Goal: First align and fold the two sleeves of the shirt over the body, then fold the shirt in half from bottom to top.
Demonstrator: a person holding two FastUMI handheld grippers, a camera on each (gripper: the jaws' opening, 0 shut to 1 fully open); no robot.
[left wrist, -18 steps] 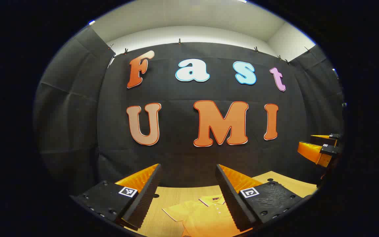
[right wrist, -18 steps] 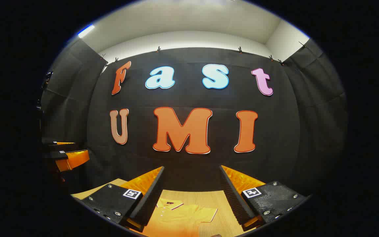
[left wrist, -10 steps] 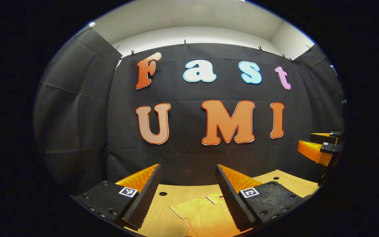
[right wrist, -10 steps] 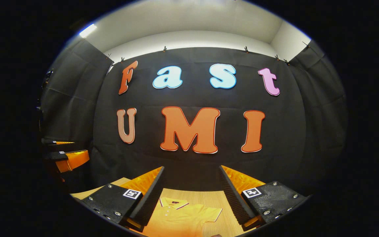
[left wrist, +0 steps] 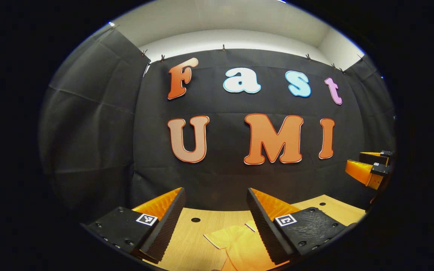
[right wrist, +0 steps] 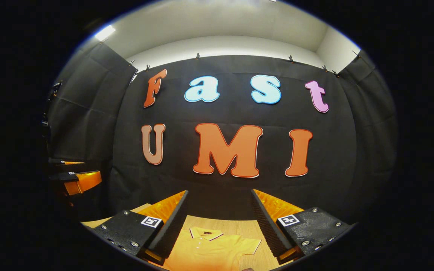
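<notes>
A yellow short-sleeved polo shirt (right wrist: pixel 217 250) of soft cloth lies flat on the light wooden desk (left wrist: pixel 190 244), front side up. Its collar (right wrist: pixel 206 233) points to the far edge of the desk, by the back wall. The collar has a thin dark line along its rim and a row of small white buttons under it. One sleeve (right wrist: pixel 249 245) is spread out flat to the side. The other sleeve (left wrist: pixel 220 238) lies spread out too. Nothing is folded yet. The low part of the shirt is hidden.
</notes>
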